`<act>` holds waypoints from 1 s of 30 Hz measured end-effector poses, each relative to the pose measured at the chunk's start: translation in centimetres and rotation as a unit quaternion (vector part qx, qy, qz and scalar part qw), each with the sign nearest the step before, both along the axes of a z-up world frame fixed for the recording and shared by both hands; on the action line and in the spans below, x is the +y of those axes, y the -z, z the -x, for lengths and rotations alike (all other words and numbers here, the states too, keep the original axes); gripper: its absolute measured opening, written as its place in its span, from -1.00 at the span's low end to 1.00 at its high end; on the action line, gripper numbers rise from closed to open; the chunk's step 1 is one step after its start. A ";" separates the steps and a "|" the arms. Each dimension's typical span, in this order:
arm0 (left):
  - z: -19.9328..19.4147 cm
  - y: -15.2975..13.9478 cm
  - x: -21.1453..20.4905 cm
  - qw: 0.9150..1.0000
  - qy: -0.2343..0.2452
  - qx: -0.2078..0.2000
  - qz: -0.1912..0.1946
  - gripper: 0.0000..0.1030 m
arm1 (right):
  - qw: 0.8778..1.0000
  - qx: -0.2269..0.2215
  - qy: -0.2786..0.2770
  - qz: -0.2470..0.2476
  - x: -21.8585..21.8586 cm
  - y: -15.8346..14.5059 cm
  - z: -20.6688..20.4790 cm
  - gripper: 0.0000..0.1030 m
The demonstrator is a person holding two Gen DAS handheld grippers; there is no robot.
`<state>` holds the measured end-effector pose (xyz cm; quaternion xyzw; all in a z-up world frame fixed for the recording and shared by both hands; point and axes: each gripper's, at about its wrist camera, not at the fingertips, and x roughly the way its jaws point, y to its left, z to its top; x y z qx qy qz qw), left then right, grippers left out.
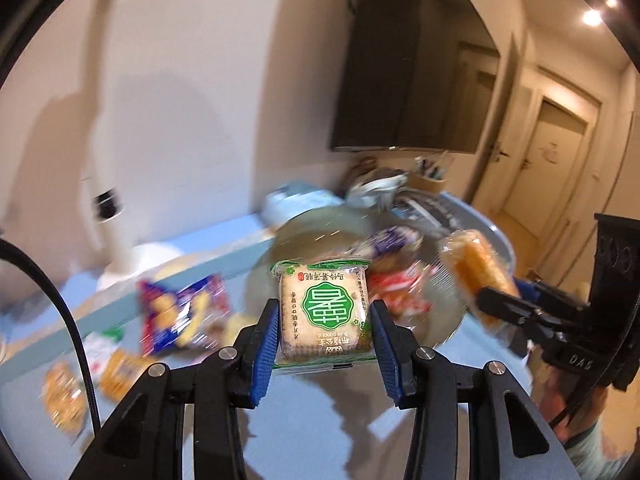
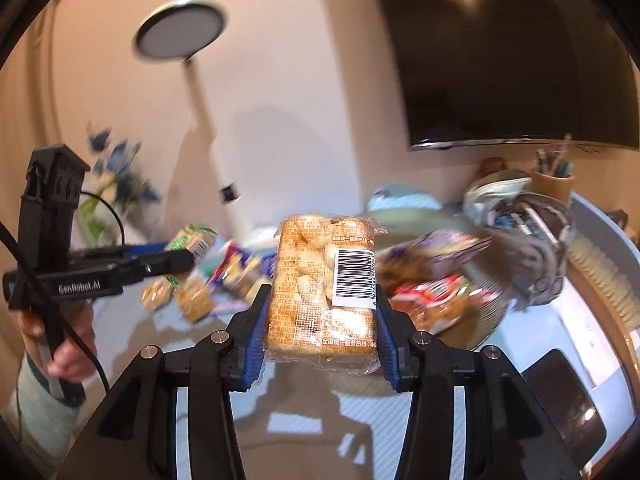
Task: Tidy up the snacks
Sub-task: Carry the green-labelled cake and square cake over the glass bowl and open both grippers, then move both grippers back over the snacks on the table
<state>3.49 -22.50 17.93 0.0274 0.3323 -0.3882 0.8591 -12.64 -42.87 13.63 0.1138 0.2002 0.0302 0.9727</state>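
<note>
Left gripper (image 1: 324, 320) fingers clamp a green-labelled clear-wrapped cracker packet (image 1: 325, 312); right gripper (image 2: 320, 322) fingers clamp an orange-printed clear biscuit packet (image 2: 323, 292), both aloft. Clear glass bowl (image 1: 436, 320) partly filled; several snacks remain on the pale blue desk (image 1: 320, 432).

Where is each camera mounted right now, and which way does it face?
Left wrist: on the left hand-held gripper, facing the table and wall; holds a green cracker pack.
Right wrist: on the right hand-held gripper, facing likewise; holds an orange snack pack; a hand shows.
Shared: each sees the other gripper, the glass bowl, the TV.
</note>
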 end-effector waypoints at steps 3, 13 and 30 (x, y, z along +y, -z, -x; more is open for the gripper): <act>-1.3 -0.1 -3.1 1.000 0.016 0.010 0.013 -0.17 | 0.999 -0.014 0.004 -0.038 -2.0 -0.1 -0.5 -0.13; -4.2 1.7 -8.7 0.999 0.020 0.037 0.026 0.34 | 0.996 0.007 0.036 -0.078 -5.5 1.4 -3.8 0.18; -2.9 0.6 -1.3 0.999 -0.021 0.008 0.036 0.52 | 0.998 -0.007 -0.016 -0.066 -1.9 0.6 -2.5 0.28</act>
